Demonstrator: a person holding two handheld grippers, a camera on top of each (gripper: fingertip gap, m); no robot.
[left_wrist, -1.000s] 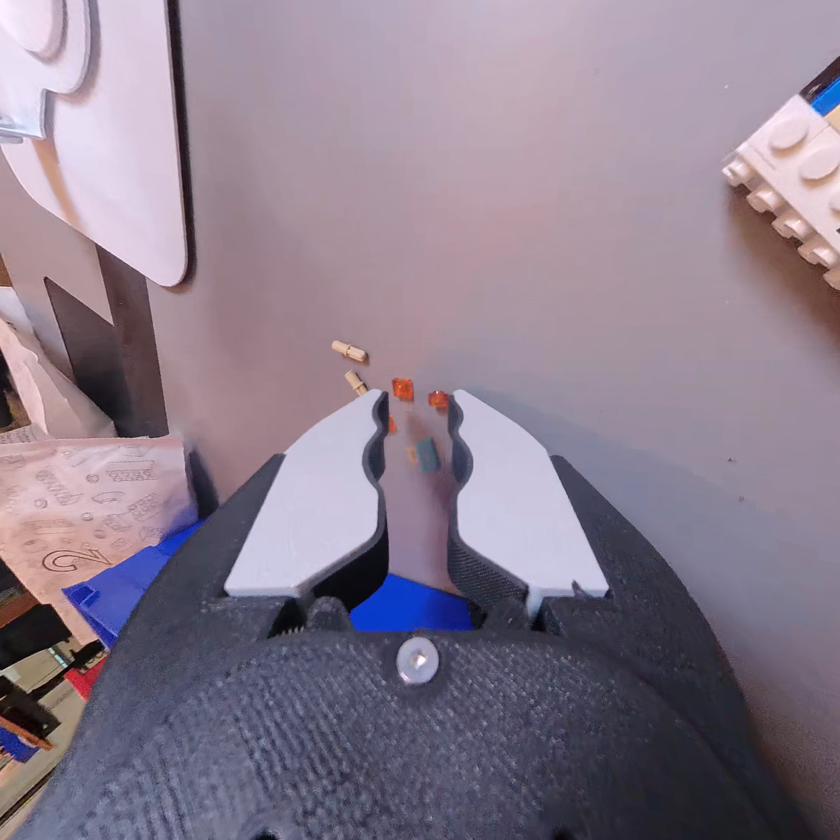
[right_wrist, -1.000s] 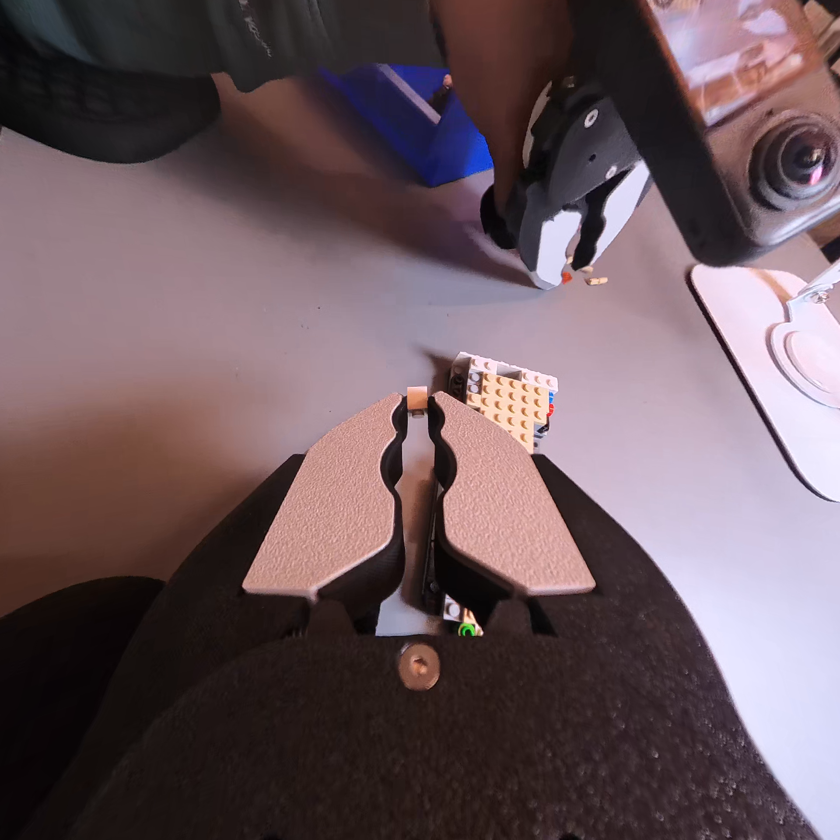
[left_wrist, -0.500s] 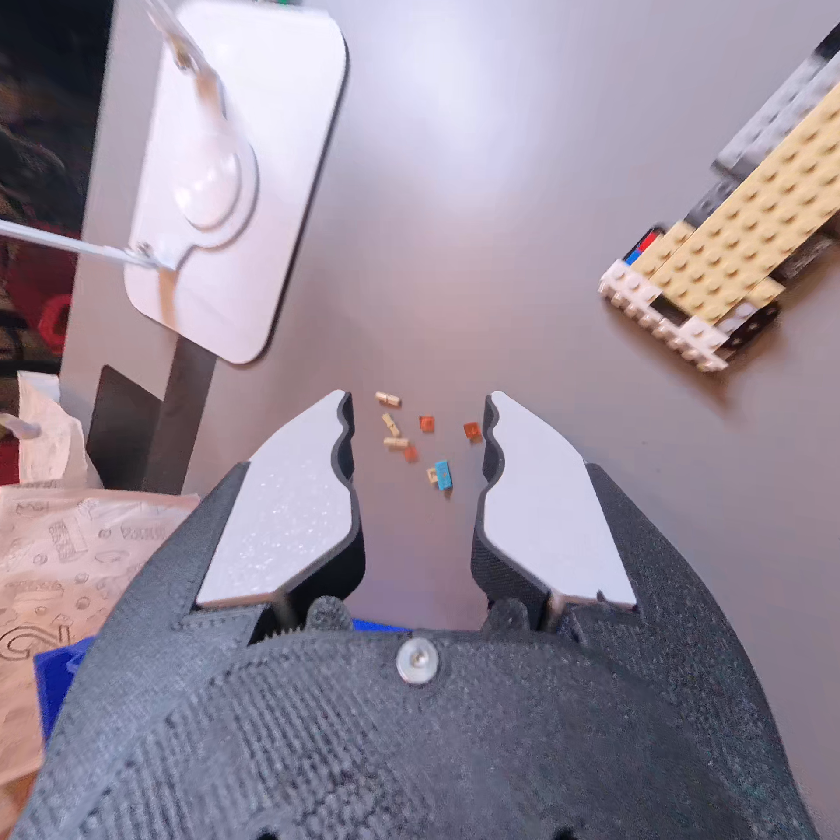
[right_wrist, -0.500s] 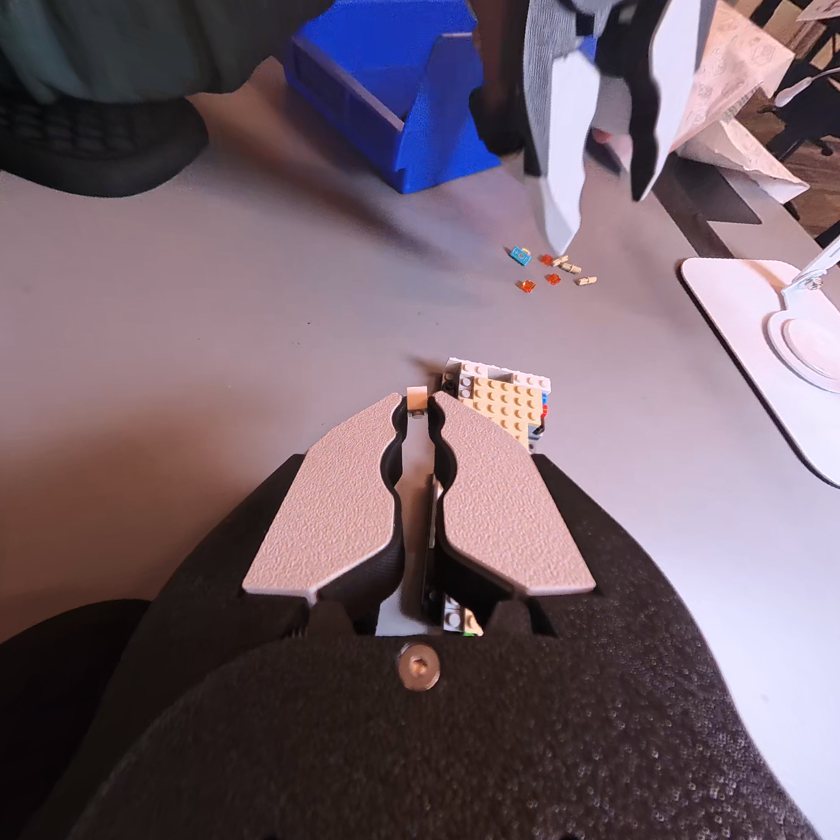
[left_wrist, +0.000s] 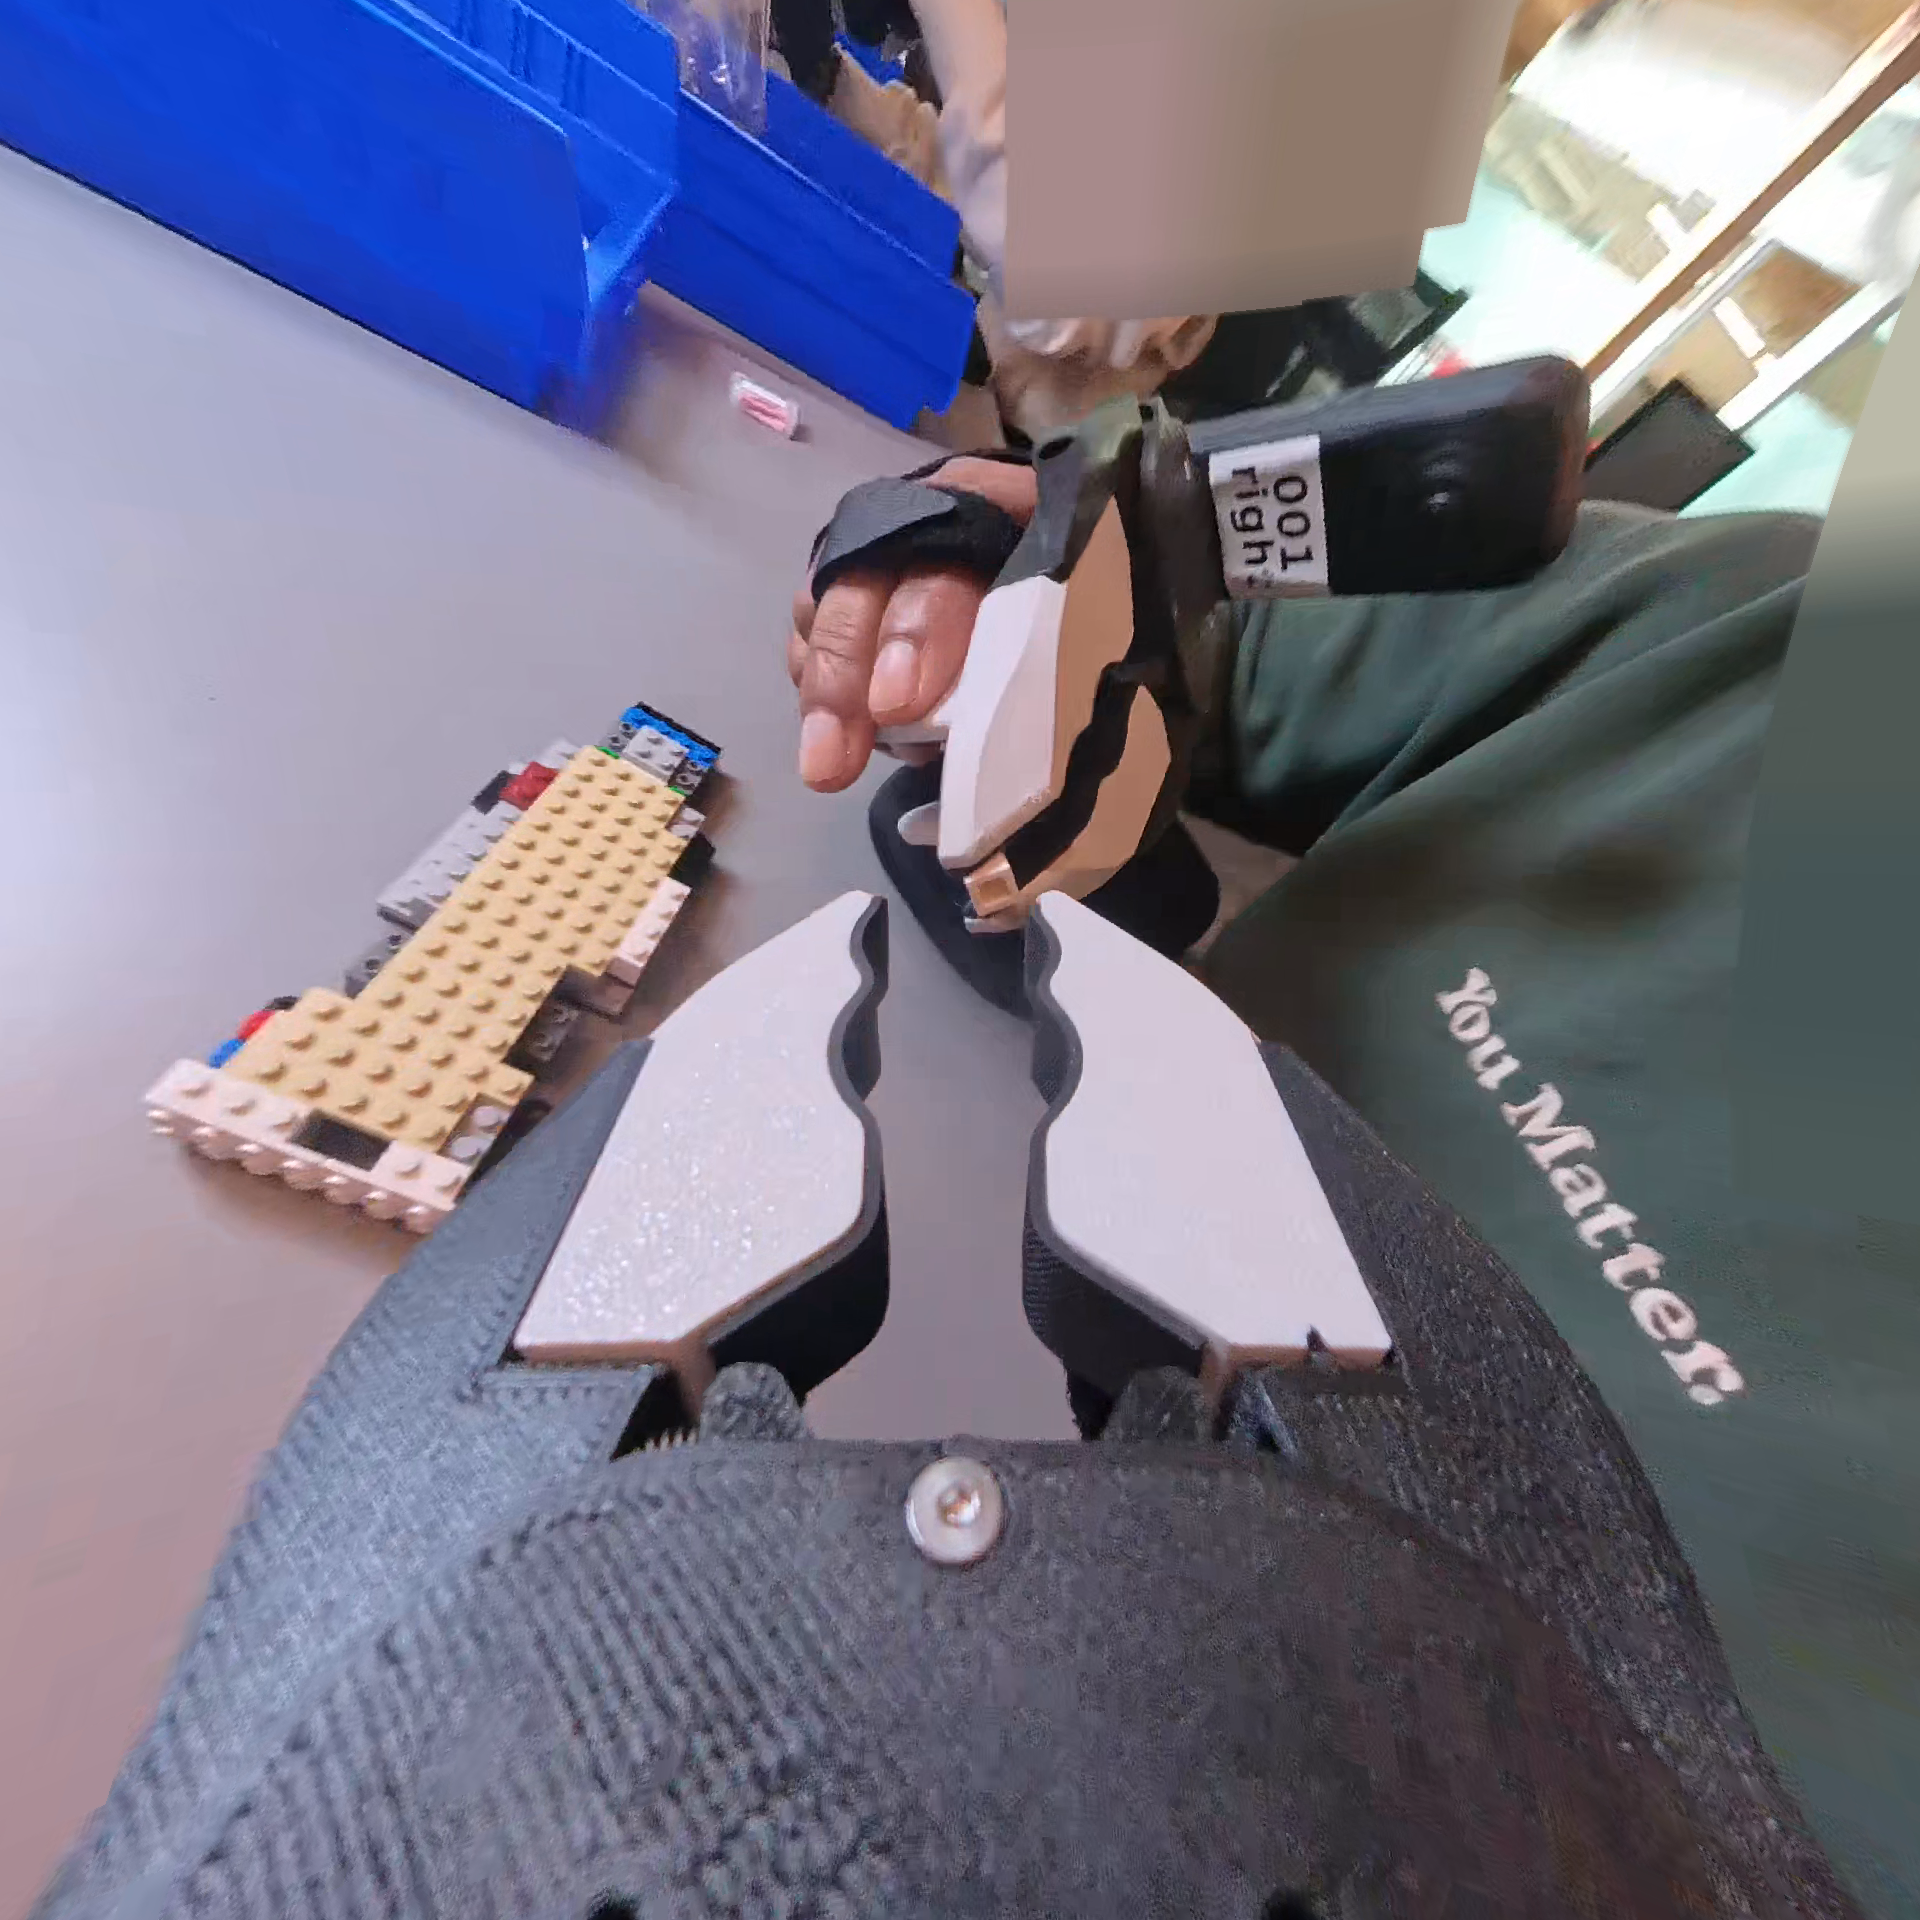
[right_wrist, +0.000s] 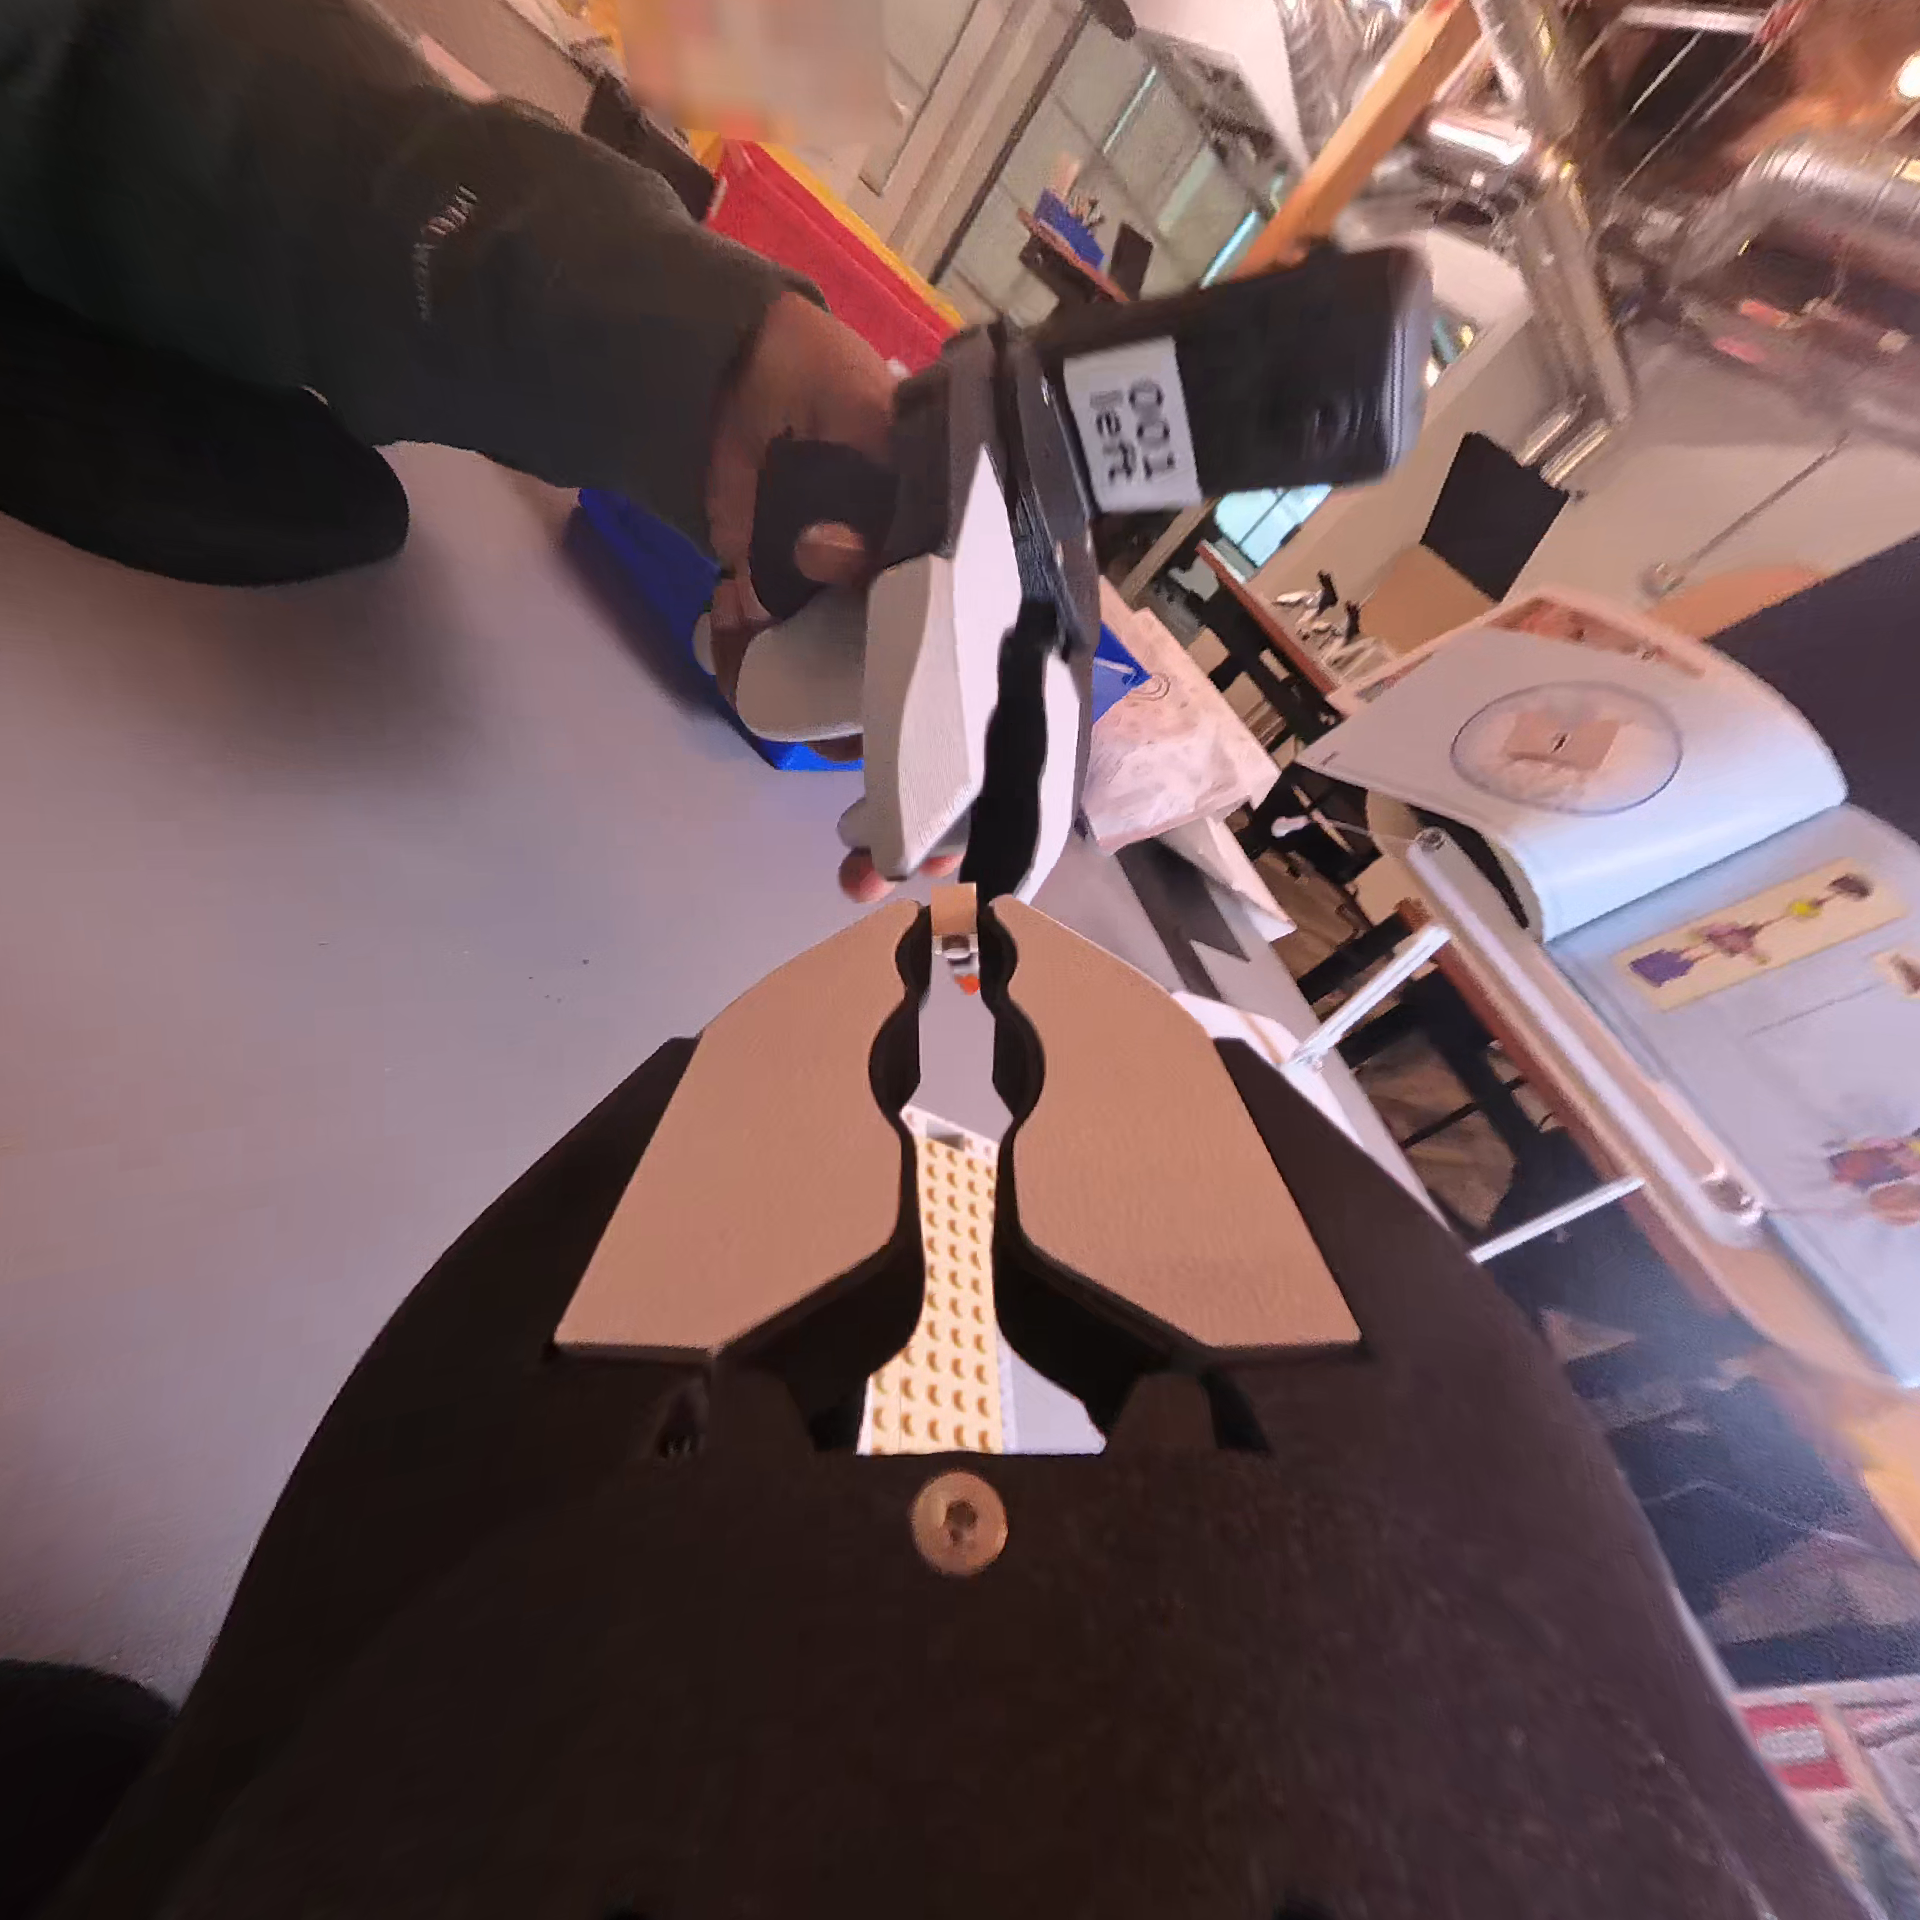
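the right gripper (right_wrist: 956, 920) has its jaws narrow, pinching a small tan brick (right_wrist: 953, 914) at the tips. the left gripper (left_wrist: 961, 914) faces it, jaws partly apart with nothing between them. the tan studded build (left_wrist: 457, 966) lies flat on the grey surface (left_wrist: 260, 644), beside blue bins (left_wrist: 436, 197).

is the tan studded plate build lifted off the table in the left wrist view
No, the tan plate build lies flat on the grey table.
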